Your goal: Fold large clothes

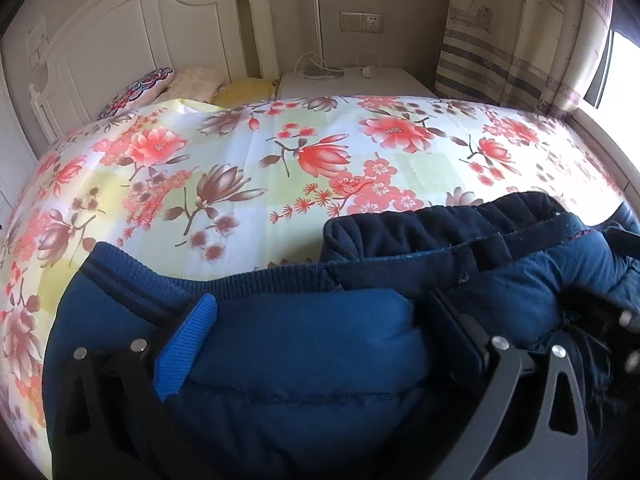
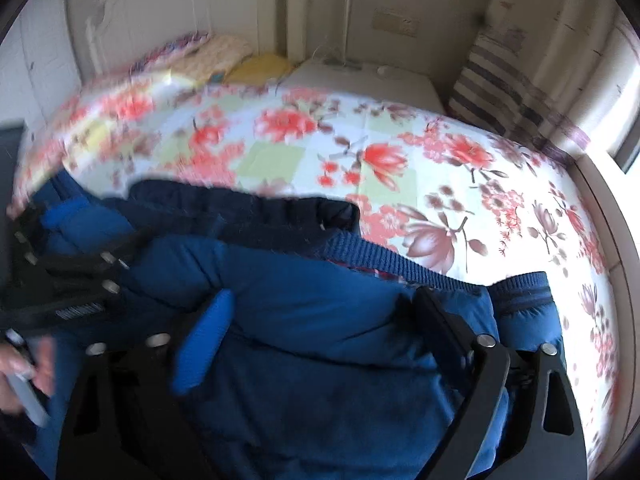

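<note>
A padded blue jacket (image 1: 304,344) with ribbed navy hem and dark lining lies bunched on the floral bedsheet (image 1: 248,184). My left gripper (image 1: 320,320) is spread wide with a thick fold of the jacket between its fingers. In the right wrist view the jacket (image 2: 320,320) fills the foreground. My right gripper (image 2: 324,320) is also spread wide around a bulge of the jacket. The left gripper shows at the left of the right wrist view (image 2: 72,276). Whether either gripper pinches the cloth is unclear.
Pillows (image 1: 160,84) lie at the white headboard (image 1: 120,40). A white nightstand (image 1: 348,84) with cables stands beyond the bed. A striped curtain (image 1: 500,48) and a bright window (image 1: 624,72) are at the right. The bed edge runs along the right (image 2: 600,208).
</note>
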Motion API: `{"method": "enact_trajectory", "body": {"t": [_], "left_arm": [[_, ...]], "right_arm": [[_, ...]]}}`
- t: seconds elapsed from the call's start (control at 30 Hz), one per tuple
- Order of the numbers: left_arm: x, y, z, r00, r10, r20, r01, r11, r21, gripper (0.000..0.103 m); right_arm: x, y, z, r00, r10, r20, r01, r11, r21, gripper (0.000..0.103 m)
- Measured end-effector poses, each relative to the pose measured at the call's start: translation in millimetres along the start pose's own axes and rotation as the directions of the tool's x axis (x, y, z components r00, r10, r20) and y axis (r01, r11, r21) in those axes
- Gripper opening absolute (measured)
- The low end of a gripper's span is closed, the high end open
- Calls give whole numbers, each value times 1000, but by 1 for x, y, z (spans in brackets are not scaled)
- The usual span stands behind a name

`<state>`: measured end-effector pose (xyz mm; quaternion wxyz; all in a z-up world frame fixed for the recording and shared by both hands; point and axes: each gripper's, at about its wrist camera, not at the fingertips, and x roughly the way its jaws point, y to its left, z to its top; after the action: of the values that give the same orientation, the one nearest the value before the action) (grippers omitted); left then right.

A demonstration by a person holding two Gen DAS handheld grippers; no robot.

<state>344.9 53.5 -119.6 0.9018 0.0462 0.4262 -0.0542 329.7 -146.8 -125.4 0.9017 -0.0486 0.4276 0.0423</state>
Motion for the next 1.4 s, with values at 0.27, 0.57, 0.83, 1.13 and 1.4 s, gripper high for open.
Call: {"method": "enact_trajectory", "body": {"t": [0.27,0.57,0.83,1.13,1.4], "left_arm": [[-1,17,1,997,-71,15,72,993,-98,101],[0,17,0,997,-76,7,77,993,-95,101],[-4,14,6,998,-55,-29,52,995,-90,101],[-32,-79,10,1000,-26,12,24,989,147,101],[-30,-55,9,999,-39,-32,43,990,134,101]], "right_arm": [[22,39,4,995,-87,-41,78,979,-186,87],[2,-68,-12,995,-92,-34,95,992,89,91],[13,-102,-26,995,94,13,-95,961,261,94],[9,-117,-31,982,178,66,-190,924,331,94],[9,-117,-32,982,176,68,-189,926,327,94]]}}
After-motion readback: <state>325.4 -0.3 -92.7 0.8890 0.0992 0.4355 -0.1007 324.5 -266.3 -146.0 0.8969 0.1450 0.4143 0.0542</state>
